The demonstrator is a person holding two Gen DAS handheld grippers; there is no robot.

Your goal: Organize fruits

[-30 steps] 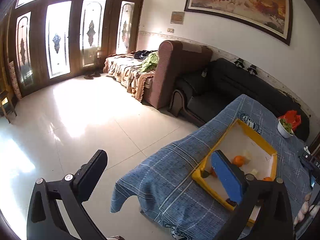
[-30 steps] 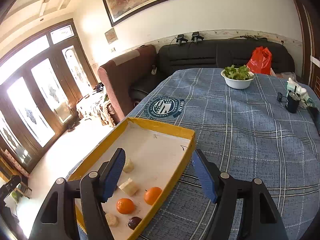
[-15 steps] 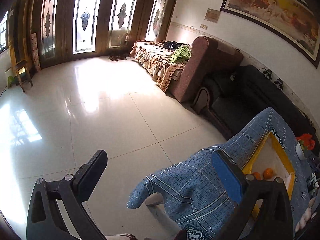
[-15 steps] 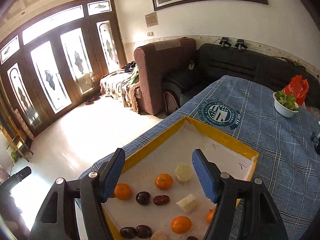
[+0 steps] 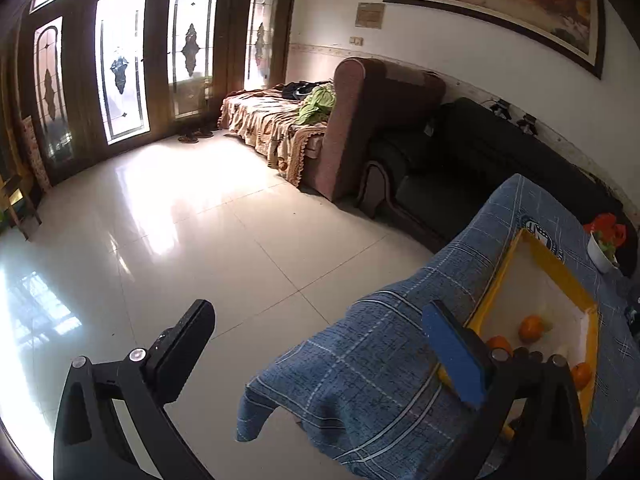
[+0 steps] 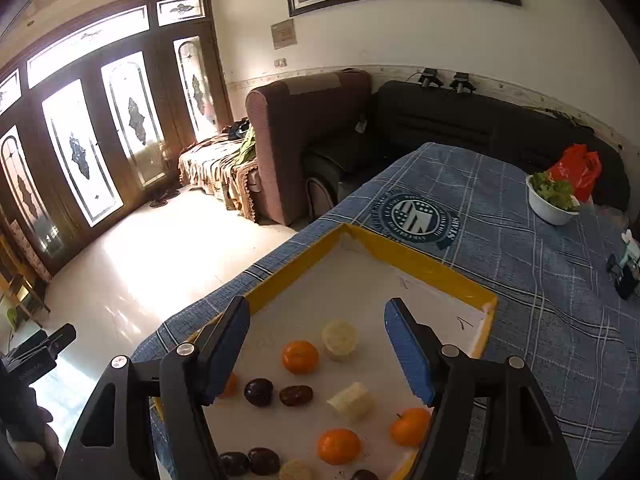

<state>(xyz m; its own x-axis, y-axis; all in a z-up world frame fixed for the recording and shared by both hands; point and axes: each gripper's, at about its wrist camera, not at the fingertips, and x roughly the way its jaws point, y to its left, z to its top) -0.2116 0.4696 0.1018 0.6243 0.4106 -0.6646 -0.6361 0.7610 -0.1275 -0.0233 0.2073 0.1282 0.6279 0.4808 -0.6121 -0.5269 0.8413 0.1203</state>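
Note:
A shallow tray with a yellow rim (image 6: 404, 258) and white floor lies on a blue plaid tablecloth (image 6: 540, 280). In it are several oranges (image 6: 300, 356), dark plums (image 6: 259, 392), a brown date (image 6: 296, 395) and pale cut fruit pieces (image 6: 340, 334). My right gripper (image 6: 320, 354) is open and empty, hovering just above the near fruits. My left gripper (image 5: 320, 350) is open and empty, off the table's left end over the floor. The tray (image 5: 556, 268) and two oranges (image 5: 532, 328) show at the right of the left wrist view.
A white bowl of greens (image 6: 552, 200) and a red bag (image 6: 576, 166) sit at the table's far right. Small dark items (image 6: 624, 276) lie at the right edge. A brown armchair (image 6: 316, 136) and black sofa (image 6: 460, 124) stand beyond the table. Tiled floor (image 5: 200, 220) lies to the left.
The right gripper has swung left over the tray's fruits, bringing them closer. The left view dipped toward the floor, then turned back toward the table corner. Both stay open.

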